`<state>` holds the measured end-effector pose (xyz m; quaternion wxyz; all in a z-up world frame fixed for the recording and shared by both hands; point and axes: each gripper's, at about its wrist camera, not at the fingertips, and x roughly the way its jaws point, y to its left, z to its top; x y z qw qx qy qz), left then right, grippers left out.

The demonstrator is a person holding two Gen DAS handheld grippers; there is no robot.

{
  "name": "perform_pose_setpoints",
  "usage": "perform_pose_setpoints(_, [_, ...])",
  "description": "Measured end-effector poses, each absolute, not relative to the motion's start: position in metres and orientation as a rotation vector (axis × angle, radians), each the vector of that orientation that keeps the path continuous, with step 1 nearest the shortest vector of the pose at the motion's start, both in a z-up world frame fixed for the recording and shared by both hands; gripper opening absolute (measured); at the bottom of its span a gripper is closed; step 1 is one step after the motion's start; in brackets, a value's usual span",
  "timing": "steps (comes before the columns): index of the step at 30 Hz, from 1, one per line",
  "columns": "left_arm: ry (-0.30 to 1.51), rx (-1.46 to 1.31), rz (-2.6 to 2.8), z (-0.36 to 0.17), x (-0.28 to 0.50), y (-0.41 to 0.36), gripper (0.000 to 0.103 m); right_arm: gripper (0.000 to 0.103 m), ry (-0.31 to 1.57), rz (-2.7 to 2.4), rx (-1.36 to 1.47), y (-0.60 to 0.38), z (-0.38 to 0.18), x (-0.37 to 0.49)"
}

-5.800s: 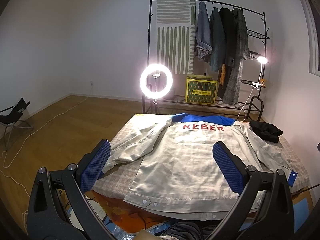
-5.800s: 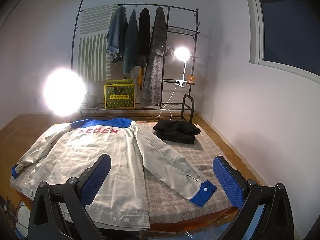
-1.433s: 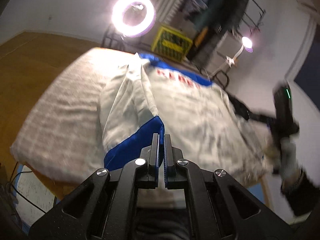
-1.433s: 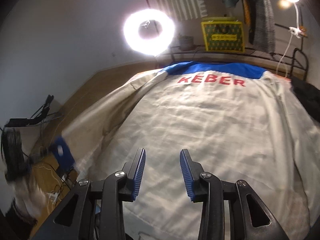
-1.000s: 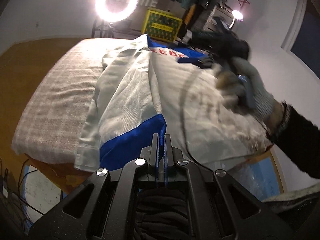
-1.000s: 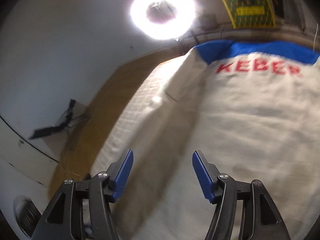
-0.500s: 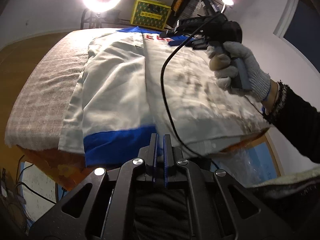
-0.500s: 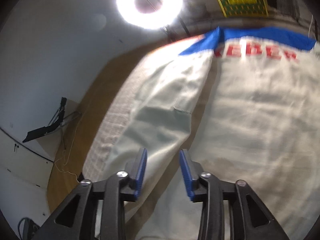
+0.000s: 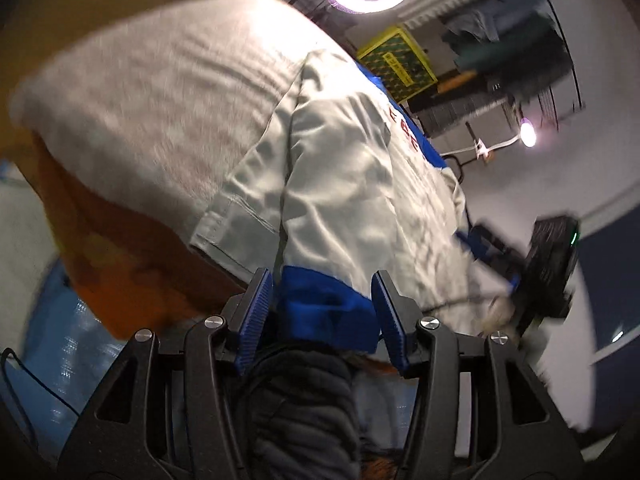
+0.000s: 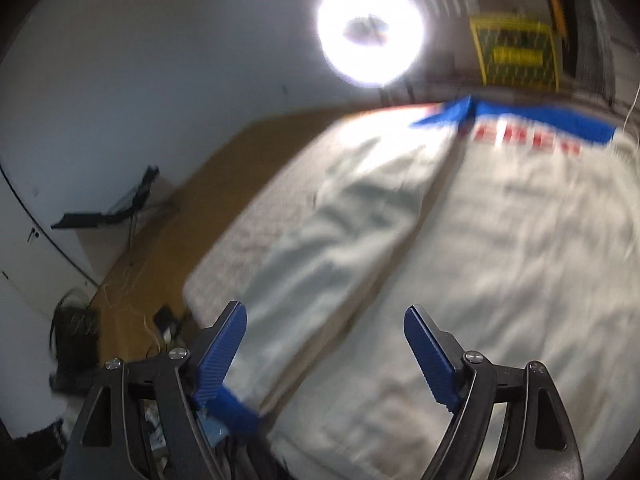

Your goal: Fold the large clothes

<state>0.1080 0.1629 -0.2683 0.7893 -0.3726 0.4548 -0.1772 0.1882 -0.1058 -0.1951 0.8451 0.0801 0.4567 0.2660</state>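
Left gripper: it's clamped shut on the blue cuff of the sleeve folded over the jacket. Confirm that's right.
Not quite. The left gripper is open, not clamped: the left wrist view shows its jaws, which have just been opening, standing apart on either side of the blue cuff without pressing it. The sleeve does lie folded over the jacket.

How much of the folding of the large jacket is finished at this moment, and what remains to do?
Done: the left sleeve lies folded over the jacket, its blue cuff near the hem. In hand: nothing; the left gripper has just opened around the cuff, and the right gripper has just opened above the cloth. Left: the other sleeve, unseen here, and the body folds.
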Motion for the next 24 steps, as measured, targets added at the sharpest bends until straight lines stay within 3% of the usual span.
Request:
perform_pose_setpoints(3, [1.013, -0.822, -0.385, -0.281, 0.118, 0.156, 0.052, 0.075, 1.063, 0.579, 0.202, -0.097, -0.224, 0.187])
perform_pose_setpoints(5, [1.022, -0.829, -0.403, -0.285, 0.12, 0.151, 0.034, 0.073, 1.109, 0.567, 0.199, -0.093, -0.242, 0.19])
perform_pose_setpoints(6, [1.033, -0.819, -0.4, -0.286, 0.121, 0.148, 0.016, 0.069, 1.13, 0.564, 0.196, -0.09, -0.248, 0.191])
perform_pose_setpoints(7, [1.041, -0.805, -0.397, -0.287, 0.122, 0.146, 0.007, 0.065, 1.151, 0.57, 0.201, -0.087, -0.254, 0.192])
perform_pose_setpoints(8, [1.033, -0.799, -0.399, -0.285, 0.122, 0.145, 0.007, 0.062, 1.173, 0.583, 0.215, -0.084, -0.259, 0.194])
perform_pose_setpoints(9, [1.014, -0.793, -0.393, -0.28, 0.12, 0.144, 0.005, 0.053, 1.189, 0.602, 0.228, -0.081, -0.263, 0.196])
perform_pose_setpoints(10, [1.0, -0.786, -0.385, -0.276, 0.117, 0.146, 0.004, 0.033, 1.207, 0.616, 0.234, -0.077, -0.267, 0.198])
perform_pose_setpoints(11, [0.976, -0.783, -0.375, -0.267, 0.115, 0.147, 0.004, 0.023, 1.228, 0.627, 0.233, -0.072, -0.27, 0.199])
perform_pose_setpoints(12, [0.928, -0.777, -0.371, -0.251, 0.109, 0.149, 0.004, 0.007, 1.233, 0.628, 0.229, -0.068, -0.269, 0.199])
perform_pose_setpoints(13, [0.9, -0.758, -0.362, -0.24, 0.106, 0.15, 0.004, 0.002, 1.219, 0.64, 0.237, -0.066, -0.264, 0.197])
perform_pose_setpoints(16, [0.866, -0.676, -0.319, -0.223, 0.097, 0.151, 0.004, 0.0, 1.174, 0.668, 0.262, -0.067, -0.249, 0.189])
perform_pose_setpoints(21, [1.026, -0.716, -0.294, -0.274, 0.106, 0.15, 0.004, 0.0, 1.246, 0.568, 0.155, -0.071, -0.272, 0.186])
perform_pose_setpoints(23, [1.015, -0.748, -0.298, -0.278, 0.106, 0.151, 0.004, 0.004, 1.241, 0.601, 0.214, -0.078, -0.271, 0.184])
perform_pose_setpoints(24, [1.009, -0.758, -0.297, -0.277, 0.105, 0.152, 0.004, 0.013, 1.234, 0.611, 0.242, -0.081, -0.268, 0.184])
